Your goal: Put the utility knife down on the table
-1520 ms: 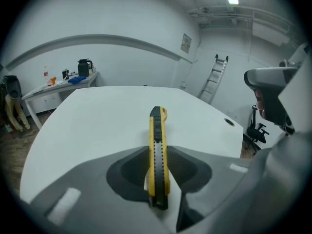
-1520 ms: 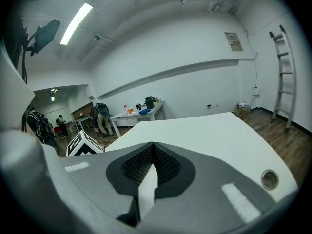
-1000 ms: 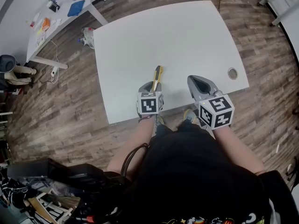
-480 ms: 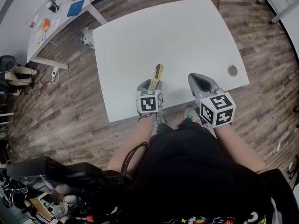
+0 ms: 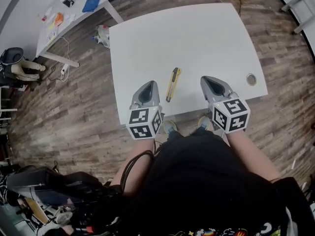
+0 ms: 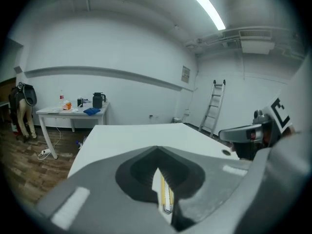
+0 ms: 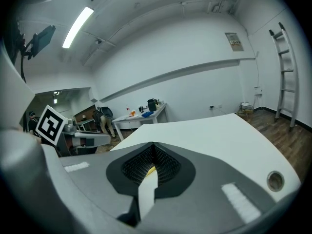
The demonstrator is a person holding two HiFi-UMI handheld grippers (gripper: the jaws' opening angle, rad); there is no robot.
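The yellow and black utility knife (image 5: 172,84) lies flat on the white table (image 5: 187,38) near its front edge, with nothing holding it. My left gripper (image 5: 147,86) hovers just left of the knife, apart from it, jaws closed and empty. My right gripper (image 5: 210,82) is to the knife's right, also closed and empty. In the left gripper view a strip of the knife (image 6: 165,195) shows through the slit below the closed tips of the left gripper (image 6: 157,152). In the right gripper view a yellow bit of the knife (image 7: 150,170) shows below the tips of the right gripper (image 7: 152,146).
A round cable hole (image 5: 251,79) sits at the table's right front corner. A second table (image 5: 74,9) with small items stands at the far left, a bag (image 5: 103,34) on the wood floor beside it. A ladder (image 6: 214,106) leans on the far wall.
The left gripper let go of the knife and drew back to the left. The knife now rests on the table between the grippers. The right gripper has barely moved.
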